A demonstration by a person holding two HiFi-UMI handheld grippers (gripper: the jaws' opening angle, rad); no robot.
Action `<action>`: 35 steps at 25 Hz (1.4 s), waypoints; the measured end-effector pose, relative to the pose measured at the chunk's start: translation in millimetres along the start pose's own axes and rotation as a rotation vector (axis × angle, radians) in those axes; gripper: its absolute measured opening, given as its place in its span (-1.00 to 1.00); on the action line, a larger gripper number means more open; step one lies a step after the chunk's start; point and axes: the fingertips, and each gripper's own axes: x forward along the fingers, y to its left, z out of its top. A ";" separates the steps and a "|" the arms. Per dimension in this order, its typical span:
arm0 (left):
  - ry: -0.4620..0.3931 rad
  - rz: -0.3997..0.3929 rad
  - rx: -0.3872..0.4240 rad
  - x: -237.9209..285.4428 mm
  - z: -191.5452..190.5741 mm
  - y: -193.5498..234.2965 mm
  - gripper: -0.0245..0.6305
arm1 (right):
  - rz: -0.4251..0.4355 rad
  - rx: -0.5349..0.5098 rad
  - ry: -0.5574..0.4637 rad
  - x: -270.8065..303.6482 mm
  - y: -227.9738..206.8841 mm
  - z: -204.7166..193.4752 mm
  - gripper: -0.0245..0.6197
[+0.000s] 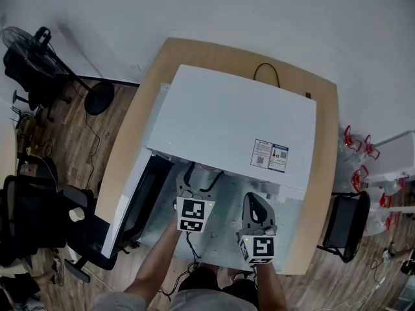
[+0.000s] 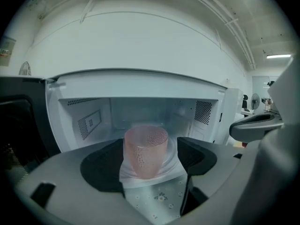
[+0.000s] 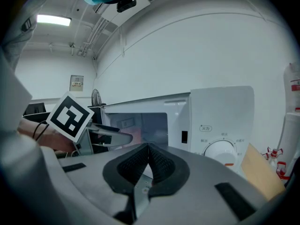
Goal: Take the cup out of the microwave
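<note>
Carrying everything is a pale wooden bench [image 1: 127, 129], and most of its top is taken by a white microwave [image 1: 227, 118] whose door [image 1: 131, 203] hangs wide open toward the person's left. In front of the oven lies a grey flower-printed mat [image 1: 220, 233].

The left gripper [image 2: 151, 156] is aimed straight into the lit cavity with its jaws spread wide and nothing pressed between the pads. The right gripper [image 3: 147, 165] waits outside, in front of the control panel and its dial [image 3: 219, 152], with its jaws closed together on nothing.

The cup [image 2: 145, 150] stands upright on the glass turntable [image 2: 171, 165] near the middle of the cavity. In the left gripper view it sits squarely in the gap between the two pads, slightly nearer the left one. The tips appear about level with its front wall, though I cannot tell whether they have passed alongside it.

The cup is pink, translucent and dimpled, with no handle, and looks empty. I judge it light and fairly stiff. The smooth wall and downward taper could let it slip, and a hard squeeze could flex or crack it. The best hold looks like mid-height across the body, pads on opposite sides, with moderate pressure, lifting slightly so that it clears the plate
</note>
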 end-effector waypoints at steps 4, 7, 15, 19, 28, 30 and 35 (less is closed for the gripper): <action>0.000 0.012 0.013 9.6 -1.0 2.1 0.19 | -0.005 0.006 0.009 2.3 -3.1 -5.2 -0.87; 0.004 0.009 0.010 15.4 -2.4 3.3 0.19 | -0.005 0.010 0.011 3.5 -2.6 -7.7 -0.87; 0.014 0.006 -0.016 28.0 -6.3 6.2 0.19 | -0.016 0.020 0.022 5.3 -9.1 -14.5 -0.87; 0.014 0.007 -0.018 28.6 -6.5 6.6 0.19 | -0.023 0.025 0.029 3.9 -12.6 -17.0 -0.87; -0.004 -0.002 -0.036 24.5 -1.3 5.0 0.18 | -0.027 0.019 0.019 -2.2 -17.8 -12.5 -0.87; -0.006 0.003 -0.032 20.7 1.1 4.0 0.18 | -0.031 0.017 0.014 -5.3 -19.0 -9.3 -0.87; -0.015 0.014 -0.017 7.5 9.0 0.5 0.17 | -0.028 0.010 -0.010 -14.1 -18.8 2.7 -0.87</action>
